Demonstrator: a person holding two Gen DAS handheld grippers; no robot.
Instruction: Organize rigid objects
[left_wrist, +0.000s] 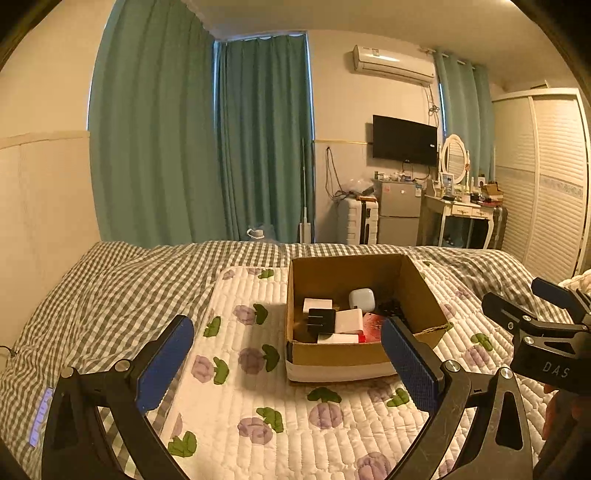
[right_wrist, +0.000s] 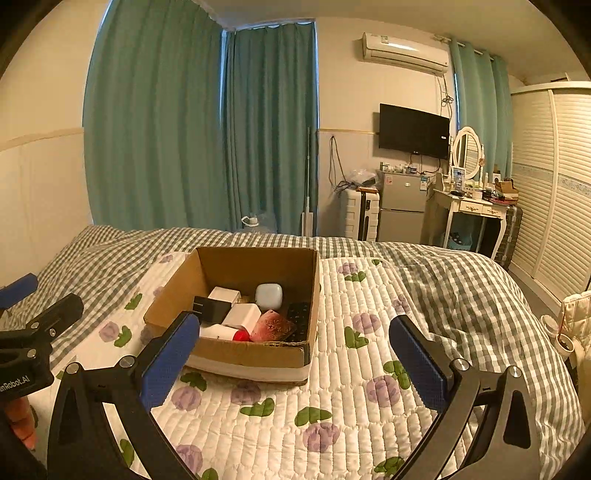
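Holding 1 box (right_wrist: 243, 354), 2 grippers (left_wrist: 288, 362) (right_wrist: 295, 362) apart

The open brown cardboard box (left_wrist: 354, 354) hides its contents' lower parts behind its near wall. At three o'clock, the other black gripper (left_wrist: 550, 332) is cut off. Dressing-table clutter (right_wrist: 480, 192) is too small to identify.

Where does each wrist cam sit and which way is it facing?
Left wrist: on the left gripper, facing forward over the bed at the cardboard box; its open blue fingers frame the view, right gripper at right edge.
Right wrist: on the right gripper, box ahead-left; open fingers, left gripper at left edge.
Shared: box, quilt, curtains, TV.
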